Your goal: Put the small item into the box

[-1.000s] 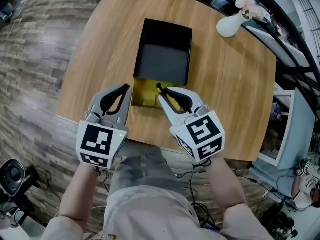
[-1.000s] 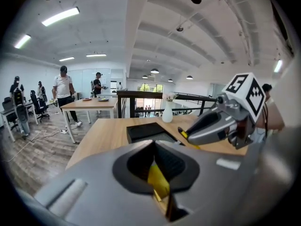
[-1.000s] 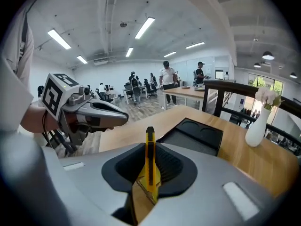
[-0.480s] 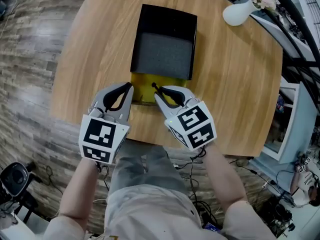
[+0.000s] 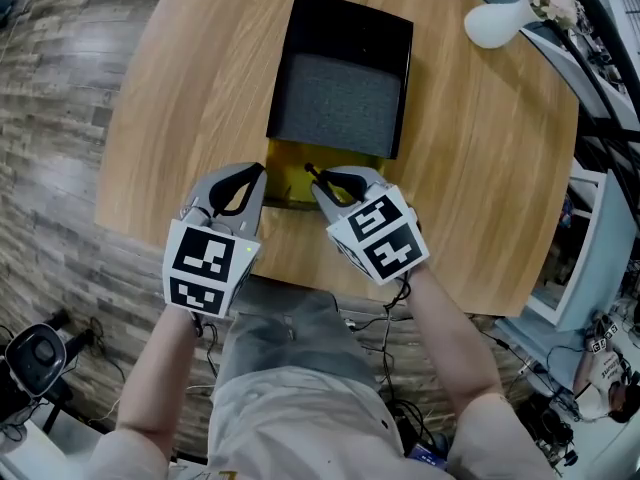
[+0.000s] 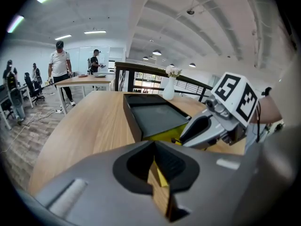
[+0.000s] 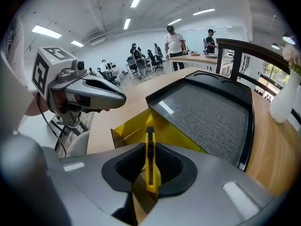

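Observation:
A yellow open box lies near the table's front edge, its far part covered by a black tray with a grey lining. My right gripper is shut on a small yellow utility knife and holds it just over the yellow box; the knife's black tip points at it. My left gripper is shut with nothing in it, at the box's left front corner. The left gripper view shows the right gripper beside the black tray.
A white vase with flowers stands at the table's far right. The round wooden table has its front edge just under my grippers. Railings and shelves lie beyond the right side. People stand at desks far off.
Both grippers have edged closer to the yellow box. The right gripper has turned a little with the knife still held. The left stays shut.

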The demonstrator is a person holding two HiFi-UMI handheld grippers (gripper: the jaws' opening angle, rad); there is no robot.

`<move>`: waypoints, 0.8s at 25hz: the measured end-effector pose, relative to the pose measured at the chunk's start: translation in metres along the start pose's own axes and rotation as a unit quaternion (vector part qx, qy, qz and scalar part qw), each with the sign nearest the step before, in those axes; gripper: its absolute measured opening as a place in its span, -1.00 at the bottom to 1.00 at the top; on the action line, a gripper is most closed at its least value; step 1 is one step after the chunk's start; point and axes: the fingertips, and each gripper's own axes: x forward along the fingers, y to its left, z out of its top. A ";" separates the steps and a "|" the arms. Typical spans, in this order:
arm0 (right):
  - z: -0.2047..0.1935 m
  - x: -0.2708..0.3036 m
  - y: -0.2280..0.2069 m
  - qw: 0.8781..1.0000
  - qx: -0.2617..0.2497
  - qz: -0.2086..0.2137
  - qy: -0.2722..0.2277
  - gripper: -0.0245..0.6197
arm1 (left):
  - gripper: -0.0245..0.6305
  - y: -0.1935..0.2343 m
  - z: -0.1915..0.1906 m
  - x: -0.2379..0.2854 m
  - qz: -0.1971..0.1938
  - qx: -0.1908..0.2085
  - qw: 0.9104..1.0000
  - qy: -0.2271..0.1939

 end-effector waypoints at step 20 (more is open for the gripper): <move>-0.018 0.043 0.006 0.992 -0.084 0.001 0.098 -0.71 | -0.92 0.008 -0.023 0.008 -0.007 -0.011 1.000 0.019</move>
